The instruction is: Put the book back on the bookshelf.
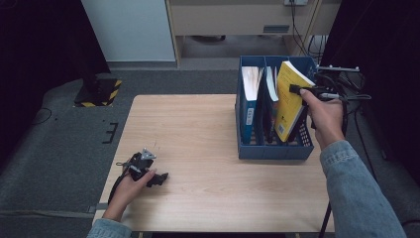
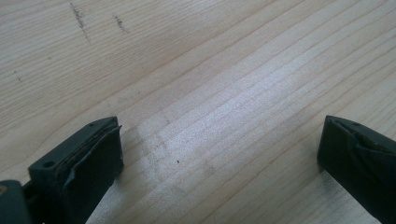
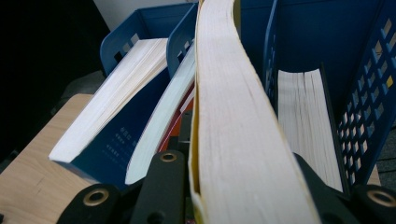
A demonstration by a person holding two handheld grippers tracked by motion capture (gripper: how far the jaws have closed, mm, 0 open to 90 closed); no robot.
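High view: the right gripper (image 1: 296, 90) grips the yellow book (image 1: 289, 101) at its upper edge, above the rightmost compartment of the blue file rack (image 1: 275, 150) that stands at the table's far right. The book leans to the right, its lower end already down between the rack's dividers, its top corner raised clear of the rack's rim. Right gripper view: the two black jaws press on either side of the yellow book's page block (image 3: 233, 130), so the grip is closed on the book; a blue-covered book (image 3: 112, 135) lies in the leftmost compartment, a thin book with a red cover (image 3: 163, 126) leans in the next, and a further book (image 3: 306, 126) stands in the compartment beside the perforated blue wall. Whether the yellow book is being lowered in or lifted out cannot be told from a single moment; judged from its depth in the compartment, it is partly seated and not yet released or freed. Left gripper (image 1: 157, 177), high view: it rests on the wooden table (image 1: 198, 139) near the front left corner, well apart from the rack. Left gripper view: its jaws stand wide apart over bare wood (image 2: 210, 116), holding nothing. What appears to remain is the settling or withdrawal of the yellow book and the opening of the right jaws.
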